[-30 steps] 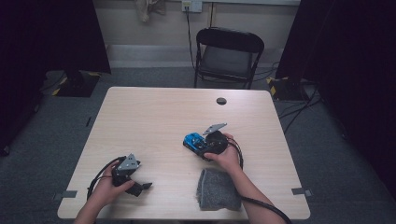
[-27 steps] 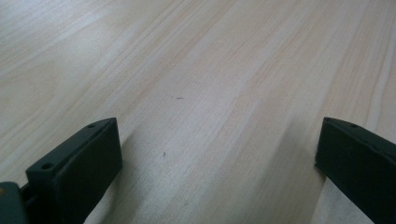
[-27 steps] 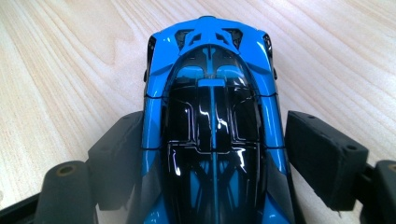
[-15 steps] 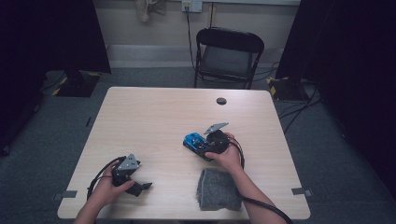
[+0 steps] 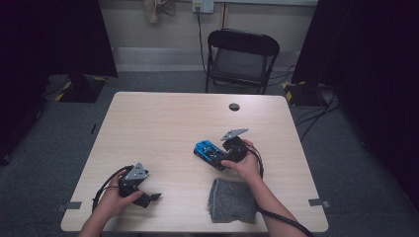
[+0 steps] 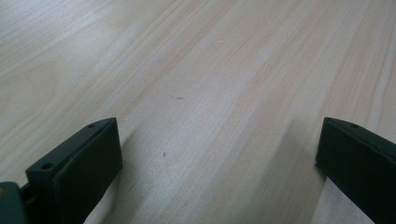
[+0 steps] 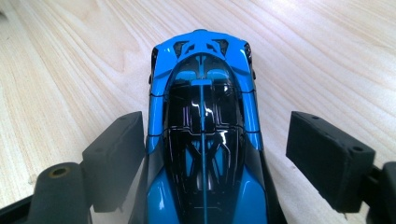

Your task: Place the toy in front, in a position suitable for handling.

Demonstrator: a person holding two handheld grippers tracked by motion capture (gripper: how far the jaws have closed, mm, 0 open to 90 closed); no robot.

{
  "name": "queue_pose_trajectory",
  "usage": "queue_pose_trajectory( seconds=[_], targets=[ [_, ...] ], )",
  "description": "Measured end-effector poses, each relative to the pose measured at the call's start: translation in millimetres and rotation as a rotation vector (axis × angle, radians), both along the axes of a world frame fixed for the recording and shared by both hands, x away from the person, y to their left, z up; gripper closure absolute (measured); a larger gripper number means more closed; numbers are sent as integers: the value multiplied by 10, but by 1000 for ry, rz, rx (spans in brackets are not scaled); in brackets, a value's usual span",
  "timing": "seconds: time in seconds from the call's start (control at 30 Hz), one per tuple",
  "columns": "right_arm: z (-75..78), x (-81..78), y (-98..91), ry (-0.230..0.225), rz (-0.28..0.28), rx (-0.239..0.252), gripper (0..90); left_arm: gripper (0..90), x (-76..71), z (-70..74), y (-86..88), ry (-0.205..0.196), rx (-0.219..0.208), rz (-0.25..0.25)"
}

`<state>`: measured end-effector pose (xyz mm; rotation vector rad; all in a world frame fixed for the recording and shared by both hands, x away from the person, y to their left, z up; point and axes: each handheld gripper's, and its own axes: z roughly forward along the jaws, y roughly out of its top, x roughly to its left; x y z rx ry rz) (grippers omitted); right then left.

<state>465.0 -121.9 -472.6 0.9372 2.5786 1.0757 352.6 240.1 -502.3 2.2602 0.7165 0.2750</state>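
Right gripper [image 7: 205,154] straddles blue toy car [image 7: 203,140], jaws spread, not clamping; nothing moved across last second (grasp pending). Left gripper [image 6: 210,154] wide, idle at 7 o'clock.

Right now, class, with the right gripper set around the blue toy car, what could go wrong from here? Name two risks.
1. The right gripper straddles the blue toy car with its jaws open; the left jaw sits close to the body and the right stands apart, so closing may push the car sideways. It probably rolls on the smooth table.
2. The glossy, tapered body may slip from the pads.
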Motion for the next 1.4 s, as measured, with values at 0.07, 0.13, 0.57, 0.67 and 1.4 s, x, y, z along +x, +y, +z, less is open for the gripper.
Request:
queue_pose_trajectory(
  seconds=[0.07, 0.13, 0.57, 0.67, 1.4],
  targets=[
    [-14, -6, 18, 2, 4, -3, 193, 0, 0, 0, 0, 0, 0, 0],
    [-33, -9, 52, 3, 7, -11, 193, 0, 0, 0, 0, 0, 0, 0],
    [-175, 39, 151, 23, 9, -43, 261, 0, 1, 0, 1, 1, -1, -1],
    [-159, 34, 127, 21, 15, -49, 278, 0, 0, 0, 0, 1, -1, 0],
    [-107, -79, -298, -5, 21, -90, 277, 0, 0, 0, 0, 0, -1, 0]
  ],
)
